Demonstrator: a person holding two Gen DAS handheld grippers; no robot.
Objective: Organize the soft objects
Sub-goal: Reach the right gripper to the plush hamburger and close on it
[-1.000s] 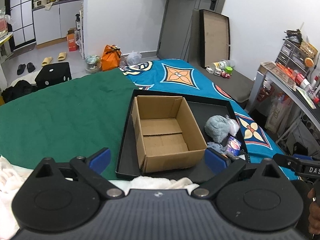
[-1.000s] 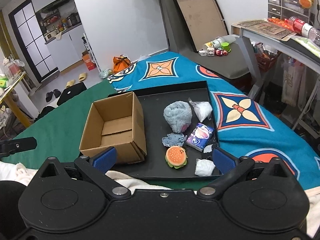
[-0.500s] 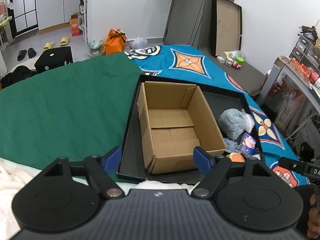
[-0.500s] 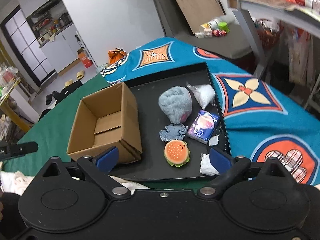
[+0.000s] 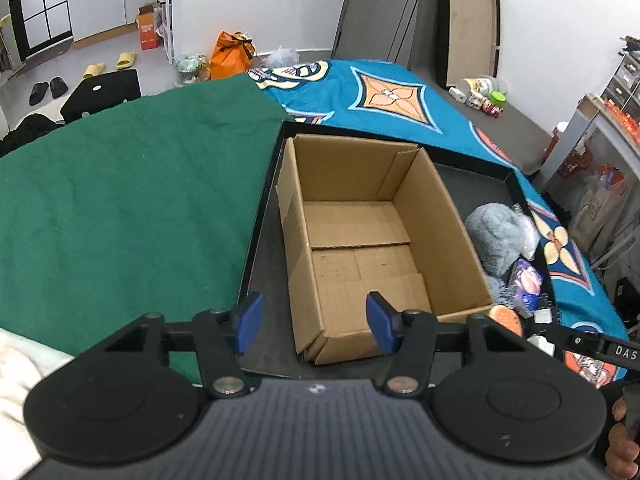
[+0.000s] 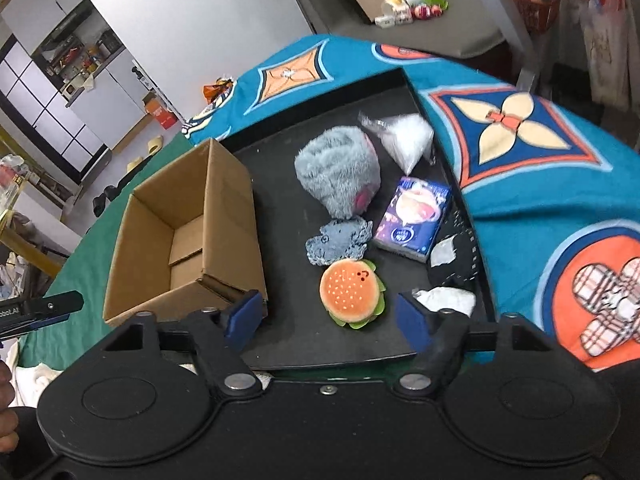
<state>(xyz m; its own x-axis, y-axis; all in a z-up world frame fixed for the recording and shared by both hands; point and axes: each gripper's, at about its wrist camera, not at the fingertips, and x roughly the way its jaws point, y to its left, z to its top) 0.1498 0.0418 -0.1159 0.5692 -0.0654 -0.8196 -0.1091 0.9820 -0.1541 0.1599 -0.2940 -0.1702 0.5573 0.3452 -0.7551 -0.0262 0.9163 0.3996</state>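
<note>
- We see a shallow black tray lying on a bed-like spread: a green cloth on one side, a teal patterned blanket on the other.
- An open cardboard box stands inside the tray at its green-cloth end — upright, flaps folded in, nothing in it.
- Beside the box, on the tray floor, the soft things lie loose: a grey furry plush with a patch of pink, a clear bag of white filling just behind it, and a small grey-blue knitted piece touching the plush's near edge.
- A burger plush lies nearest our right gripper, just in front of the knitted piece.
- A purple tissue pack rests flat to the right of the knitted piece; crumpled white wads lie near the tray's right rim.
- Our right gripper hovers above the tray's near edge, its blue-padded jaws about halfway apart and closing; the burger plush shows in the gap beyond them, yet the pads touch nothing.
- Our left gripper hangs over the near end of the box — jaws at a middling gap and closing, with nothing gripped between them; the box's near-left corner shows in the gap.
- In the left wrist view, the grey plush and the tissue pack peek out past the box's right wall.
</note>
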